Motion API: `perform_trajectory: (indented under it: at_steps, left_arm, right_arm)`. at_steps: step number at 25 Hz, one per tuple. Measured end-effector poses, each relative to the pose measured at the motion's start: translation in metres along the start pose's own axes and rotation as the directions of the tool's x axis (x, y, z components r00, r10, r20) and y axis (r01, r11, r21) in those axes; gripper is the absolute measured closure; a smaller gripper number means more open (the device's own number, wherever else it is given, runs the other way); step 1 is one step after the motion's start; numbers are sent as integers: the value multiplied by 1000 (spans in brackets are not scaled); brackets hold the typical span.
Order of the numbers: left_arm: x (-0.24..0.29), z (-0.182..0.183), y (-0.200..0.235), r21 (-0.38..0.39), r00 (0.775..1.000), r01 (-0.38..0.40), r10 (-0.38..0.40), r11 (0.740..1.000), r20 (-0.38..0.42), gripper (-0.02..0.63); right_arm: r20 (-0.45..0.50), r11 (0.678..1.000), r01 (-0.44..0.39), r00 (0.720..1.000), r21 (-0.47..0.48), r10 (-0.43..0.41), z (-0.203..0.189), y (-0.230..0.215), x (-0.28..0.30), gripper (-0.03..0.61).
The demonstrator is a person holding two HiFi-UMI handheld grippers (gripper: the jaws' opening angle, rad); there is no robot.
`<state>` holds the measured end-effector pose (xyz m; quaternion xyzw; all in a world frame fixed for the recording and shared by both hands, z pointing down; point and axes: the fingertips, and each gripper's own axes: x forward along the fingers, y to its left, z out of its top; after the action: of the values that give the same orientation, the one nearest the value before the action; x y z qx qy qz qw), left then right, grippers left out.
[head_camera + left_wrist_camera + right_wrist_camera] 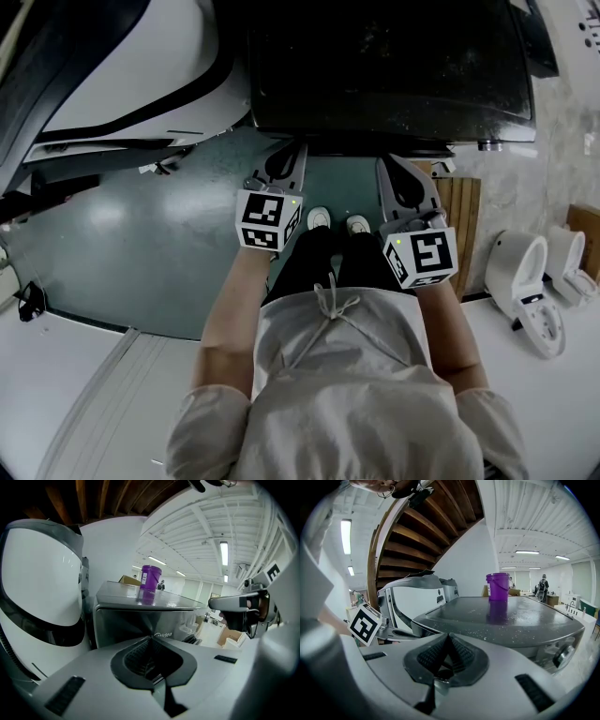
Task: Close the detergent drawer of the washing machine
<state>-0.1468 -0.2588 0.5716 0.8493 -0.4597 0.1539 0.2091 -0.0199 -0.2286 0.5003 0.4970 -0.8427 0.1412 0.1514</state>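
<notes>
The left gripper [286, 161] [151, 639] and the right gripper [398, 178] [449, 637] are held side by side in front of the person, each with its jaws pressed together and nothing between them. The washer [389, 66] [136, 620] [511, 620] stands close ahead of both sets of jaws, and a purple bucket [151, 577] [498, 587] sits upright on its dark top, farther ahead. The detergent drawer cannot be made out in any view; only a knob [560, 656] shows on the washer's front, ahead and to the right of the right gripper.
</notes>
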Motion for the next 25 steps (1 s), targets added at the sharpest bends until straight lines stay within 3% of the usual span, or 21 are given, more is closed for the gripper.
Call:
perform_trajectory:
  at_steps: [7, 11, 19, 25]
  left_arm:
    - [5, 3, 0, -40, 999, -22, 24, 999, 36, 597]
    - [7, 4, 0, -13, 999, -20, 21, 1000, 37, 597]
    - [2, 5, 1, -47, 1000, -2, 4, 999, 23, 597]
    - [-27, 32, -16, 12, 998, 32, -32, 999, 58, 597]
  right_arm:
    - [-3, 1000, -10, 1000, 1, 10, 1, 0, 5, 574]
    - [-5, 1000, -15, 1000, 0, 15, 1, 3, 8, 574]
    - [-4, 1000, -21, 1000, -18, 21, 4, 10, 0, 574]
    - [14, 999, -32, 999, -29, 33, 15, 11, -16, 574]
